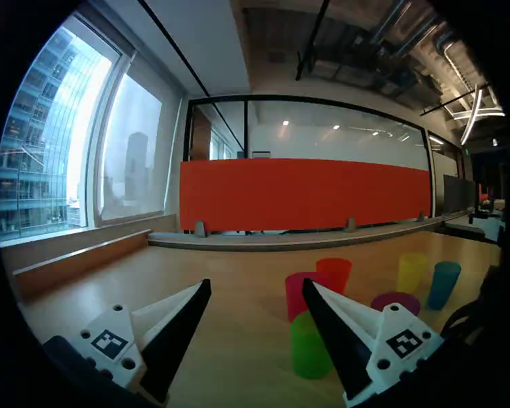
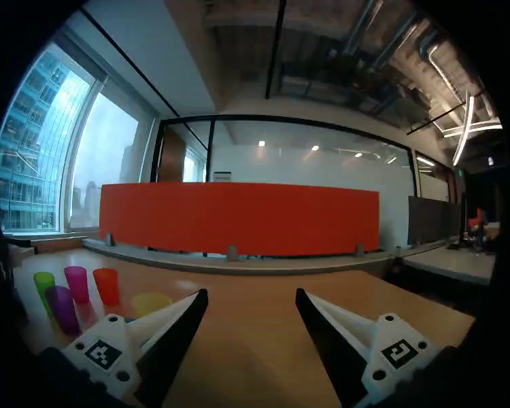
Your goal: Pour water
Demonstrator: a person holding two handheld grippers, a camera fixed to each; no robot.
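Several translucent plastic cups stand on the wooden table (image 1: 234, 353). In the left gripper view a green cup (image 1: 308, 347) is nearest, just left of my right fingertip, with a pink cup (image 1: 298, 291) and an orange cup (image 1: 334, 272) behind it. A yellow cup (image 1: 411, 270), a teal cup (image 1: 444, 284) and a purple cup (image 1: 396, 301) stand farther right. My left gripper (image 1: 256, 285) is open and holds nothing. In the right gripper view a green cup (image 2: 44, 284), a magenta cup (image 2: 77, 282), an orange cup (image 2: 107, 285), a purple cup (image 2: 62, 307) and a yellow cup (image 2: 151, 302) stand at the far left. My right gripper (image 2: 250, 294) is open with bare table between its fingers.
An orange partition (image 1: 302, 194) runs along the table's far edge, with a glass wall behind it. Large windows (image 1: 51, 149) line the left side above a low wooden ledge (image 1: 85, 255). Another desk (image 2: 452, 262) stands to the right.
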